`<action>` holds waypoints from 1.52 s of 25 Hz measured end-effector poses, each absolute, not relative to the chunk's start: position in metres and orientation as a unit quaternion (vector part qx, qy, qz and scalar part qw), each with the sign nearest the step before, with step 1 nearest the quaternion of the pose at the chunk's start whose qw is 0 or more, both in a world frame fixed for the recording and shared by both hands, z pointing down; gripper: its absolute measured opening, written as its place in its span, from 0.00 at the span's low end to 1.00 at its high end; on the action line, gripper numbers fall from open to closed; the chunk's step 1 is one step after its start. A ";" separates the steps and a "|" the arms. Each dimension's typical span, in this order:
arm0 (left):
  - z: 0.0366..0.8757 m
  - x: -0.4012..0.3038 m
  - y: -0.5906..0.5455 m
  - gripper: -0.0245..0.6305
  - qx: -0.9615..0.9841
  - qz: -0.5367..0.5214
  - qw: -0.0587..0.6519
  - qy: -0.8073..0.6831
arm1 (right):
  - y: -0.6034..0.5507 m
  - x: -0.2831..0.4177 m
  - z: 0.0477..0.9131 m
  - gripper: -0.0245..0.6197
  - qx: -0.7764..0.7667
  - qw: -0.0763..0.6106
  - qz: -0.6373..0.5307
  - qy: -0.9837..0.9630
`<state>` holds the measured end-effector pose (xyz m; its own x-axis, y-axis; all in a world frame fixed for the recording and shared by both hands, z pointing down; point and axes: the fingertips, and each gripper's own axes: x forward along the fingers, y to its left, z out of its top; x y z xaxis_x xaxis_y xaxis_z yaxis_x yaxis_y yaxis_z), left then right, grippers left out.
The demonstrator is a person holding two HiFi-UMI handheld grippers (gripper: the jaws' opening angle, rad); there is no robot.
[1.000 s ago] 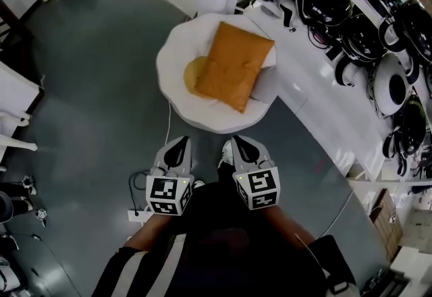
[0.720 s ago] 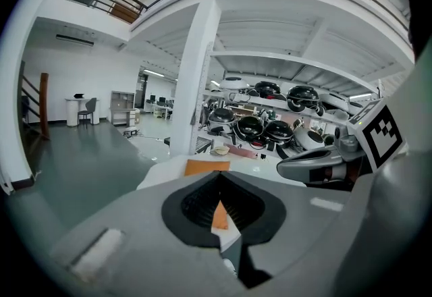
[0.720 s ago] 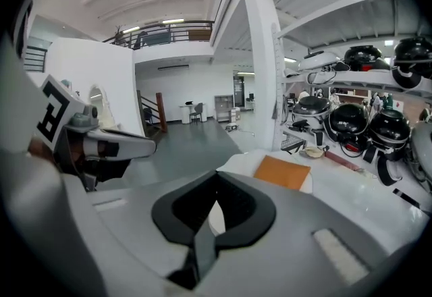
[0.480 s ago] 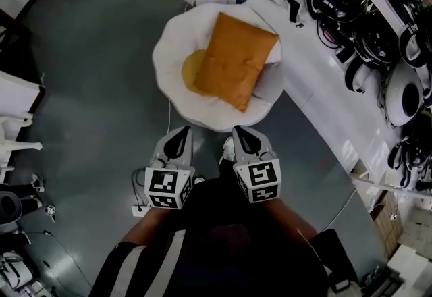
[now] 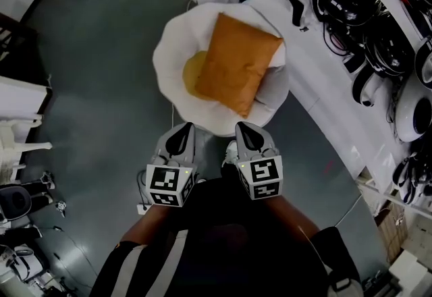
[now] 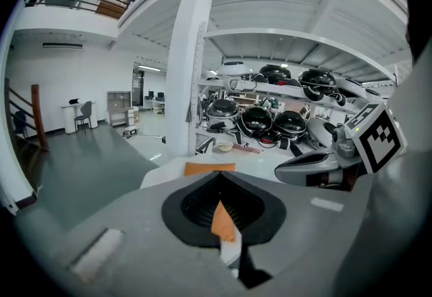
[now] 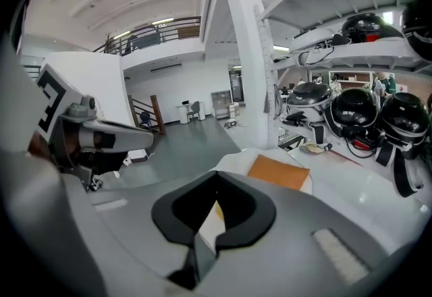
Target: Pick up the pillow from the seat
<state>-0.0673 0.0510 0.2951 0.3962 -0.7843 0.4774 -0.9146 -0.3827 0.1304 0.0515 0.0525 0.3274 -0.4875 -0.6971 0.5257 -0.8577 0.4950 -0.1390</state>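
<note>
I see the orange pillow [image 5: 237, 65] lying askew on the round white seat [image 5: 174, 46], its left edge over a paler yellow patch [image 5: 193, 75] that may be a second cushion, though I can't tell from up here. My left gripper [image 5: 182, 131] and right gripper [image 5: 243, 129] sit side by side just near of the seat, both with jaws closed on nothing and clear of the pillow. To the right, a white shelf [image 5: 322, 90] carries dark helmets [image 7: 352, 112].

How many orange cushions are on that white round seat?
2: a rectangular orange pillow lying across the white round seat, and a round yellow-orange cushion partly under the pillow's left edge. More could be hidden beneath.
</note>
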 end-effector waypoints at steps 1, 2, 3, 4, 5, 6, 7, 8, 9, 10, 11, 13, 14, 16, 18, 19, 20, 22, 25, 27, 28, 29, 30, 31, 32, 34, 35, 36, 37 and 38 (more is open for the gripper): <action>0.295 -0.063 0.047 0.04 0.813 0.175 0.188 -0.522 | 0.046 0.056 0.327 0.04 0.465 0.203 0.197 -0.839; 0.295 -0.060 0.043 0.04 0.813 0.177 0.186 -0.523 | 0.039 0.060 0.326 0.04 0.467 0.200 0.196 -0.838; 0.295 -0.057 0.040 0.04 0.813 0.179 0.186 -0.523 | 0.033 0.064 0.326 0.04 0.470 0.198 0.196 -0.838; 0.295 -0.053 0.037 0.04 0.813 0.180 0.186 -0.522 | 0.028 0.067 0.326 0.04 0.472 0.195 0.196 -0.837; 0.296 -0.051 0.034 0.04 0.813 0.182 0.186 -0.522 | 0.025 0.071 0.326 0.04 0.474 0.192 0.197 -0.836; 0.297 -0.048 0.032 0.04 0.813 0.183 0.187 -0.521 | 0.023 0.074 0.326 0.04 0.476 0.189 0.197 -0.836; 0.297 -0.046 0.030 0.04 0.813 0.183 0.187 -0.520 | 0.021 0.077 0.326 0.04 0.478 0.187 0.198 -0.835; 0.296 -0.044 0.028 0.04 0.814 0.182 0.186 -0.520 | 0.020 0.080 0.327 0.04 0.479 0.185 0.199 -0.834; 0.295 -0.043 0.025 0.04 0.815 0.181 0.182 -0.520 | 0.019 0.082 0.329 0.04 0.480 0.185 0.201 -0.834; 0.293 -0.044 0.022 0.04 0.815 0.180 0.178 -0.520 | 0.019 0.083 0.332 0.04 0.480 0.187 0.204 -0.833; 0.292 -0.045 0.020 0.04 0.816 0.179 0.176 -0.520 | 0.018 0.083 0.334 0.04 0.480 0.187 0.206 -0.832; 0.292 -0.047 0.016 0.04 0.818 0.178 0.180 -0.517 | 0.016 0.082 0.334 0.04 0.484 0.187 0.207 -0.829; 0.294 -0.048 0.015 0.04 0.819 0.178 0.183 -0.514 | 0.015 0.081 0.333 0.04 0.486 0.186 0.207 -0.828; 0.298 -0.049 0.010 0.04 0.824 0.178 0.188 -0.505 | 0.011 0.078 0.334 0.04 0.492 0.189 0.207 -0.824; 0.302 -0.049 0.002 0.04 0.831 0.178 0.191 -0.491 | 0.005 0.076 0.334 0.04 0.503 0.195 0.205 -0.817; 0.305 -0.049 -0.003 0.04 0.836 0.177 0.192 -0.483 | 0.000 0.075 0.333 0.04 0.511 0.198 0.203 -0.811; 0.308 -0.048 -0.009 0.04 0.841 0.176 0.193 -0.474 | -0.004 0.075 0.333 0.04 0.520 0.202 0.202 -0.805; 0.313 -0.047 -0.022 0.04 0.851 0.174 0.196 -0.455 | -0.013 0.073 0.334 0.04 0.537 0.207 0.203 -0.792; 0.320 -0.049 -0.043 0.04 0.866 0.176 0.198 -0.425 | -0.021 0.064 0.343 0.04 0.553 0.214 0.215 -0.776; 0.324 -0.054 -0.057 0.04 0.873 0.179 0.198 -0.408 | -0.029 0.059 0.348 0.04 0.566 0.220 0.221 -0.763; 0.327 -0.056 -0.064 0.04 0.877 0.181 0.198 -0.400 | -0.034 0.057 0.349 0.04 0.576 0.224 0.220 -0.755; 0.330 -0.059 -0.071 0.04 0.880 0.184 0.197 -0.391 | -0.038 0.055 0.351 0.04 0.584 0.227 0.221 -0.747; 0.333 -0.061 -0.078 0.04 0.883 0.188 0.196 -0.383 | -0.041 0.053 0.356 0.04 0.590 0.231 0.225 -0.741; 0.336 -0.064 -0.084 0.04 0.885 0.191 0.195 -0.376 | -0.044 0.051 0.361 0.04 0.594 0.234 0.230 -0.734; 0.339 -0.066 -0.092 0.04 0.888 0.194 0.193 -0.371 | -0.048 0.049 0.366 0.04 0.600 0.238 0.235 -0.727; 0.348 -0.072 -0.107 0.04 0.890 0.198 0.190 -0.365 | -0.058 0.048 0.374 0.04 0.610 0.244 0.239 -0.715; 0.355 -0.076 -0.113 0.04 0.890 0.201 0.192 -0.362 | -0.062 0.047 0.380 0.04 0.614 0.248 0.241 -0.709; 0.365 -0.079 -0.118 0.04 0.889 0.206 0.198 -0.358 | -0.065 0.046 0.387 0.04 0.617 0.254 0.245 -0.704; 0.375 -0.083 -0.120 0.04 0.888 0.211 0.206 -0.352 | -0.066 0.046 0.395 0.04 0.618 0.261 0.251 -0.697; 0.387 -0.087 -0.121 0.04 0.887 0.218 0.216 -0.344 | -0.064 0.045 0.405 0.04 0.618 0.271 0.260 -0.691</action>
